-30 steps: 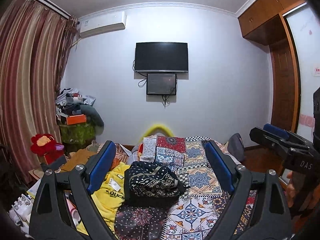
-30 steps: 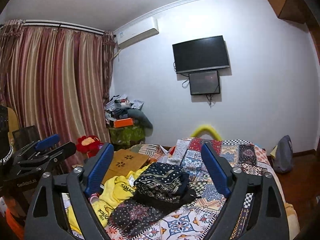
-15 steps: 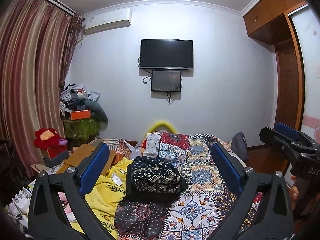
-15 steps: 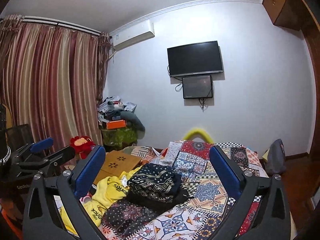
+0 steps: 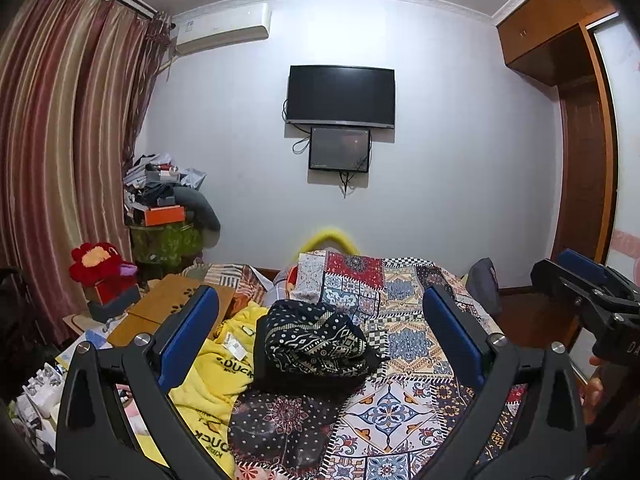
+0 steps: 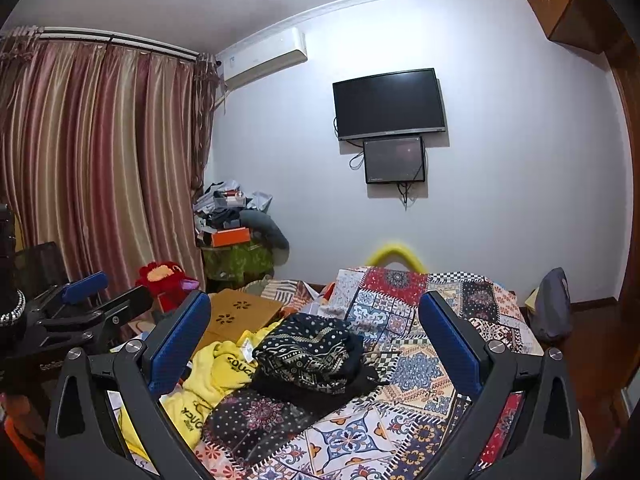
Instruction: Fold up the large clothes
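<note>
Black patterned garment, already folded into a compact stack, lay on the patchwork bed ahead of both hand-held grippers; left and right jaws had just opened wide, empty. The yellow garment beside it remained crumpled, apparently next.

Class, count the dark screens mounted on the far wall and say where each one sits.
2. The larger television hangs high on the white wall; the smaller screen is fixed directly beneath it, with cables dangling below. None appear hidden.
</note>
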Demonstrator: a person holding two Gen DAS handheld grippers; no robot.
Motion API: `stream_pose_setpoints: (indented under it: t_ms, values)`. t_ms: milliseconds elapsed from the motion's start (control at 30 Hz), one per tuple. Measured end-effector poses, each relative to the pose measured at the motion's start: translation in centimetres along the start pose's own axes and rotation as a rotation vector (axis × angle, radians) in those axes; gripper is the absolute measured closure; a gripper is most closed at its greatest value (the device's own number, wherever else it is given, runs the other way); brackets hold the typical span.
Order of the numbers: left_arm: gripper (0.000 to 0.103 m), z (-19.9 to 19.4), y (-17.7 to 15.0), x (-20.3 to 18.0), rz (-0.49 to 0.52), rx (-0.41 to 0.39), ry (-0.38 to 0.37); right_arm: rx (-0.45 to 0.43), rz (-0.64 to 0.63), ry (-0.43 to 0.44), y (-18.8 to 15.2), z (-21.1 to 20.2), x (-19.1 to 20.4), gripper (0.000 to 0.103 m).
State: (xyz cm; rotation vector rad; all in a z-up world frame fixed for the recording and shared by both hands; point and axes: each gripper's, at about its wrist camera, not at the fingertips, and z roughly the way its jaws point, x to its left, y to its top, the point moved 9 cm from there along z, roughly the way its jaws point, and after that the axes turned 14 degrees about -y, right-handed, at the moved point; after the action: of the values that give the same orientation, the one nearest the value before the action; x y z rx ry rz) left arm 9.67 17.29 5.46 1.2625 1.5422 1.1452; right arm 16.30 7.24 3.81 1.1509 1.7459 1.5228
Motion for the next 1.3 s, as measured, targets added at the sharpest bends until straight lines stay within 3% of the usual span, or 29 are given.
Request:
stream_pose_setpoints:
  t_ms: [733, 1300]
  values:
    - [0.001, 0.6, -0.3, -0.2, 0.013, 0.016, 0.003, 0.026, 0.0, -0.011, -0.1, 0.0, -0.8, 0.0]
    - [0.001, 0.8, -0.4, -1.1, 0.019, 0.028, -0.045, 0.021, 0.012, -0.011, -0.1, -0.2, -1.3, 0.0]
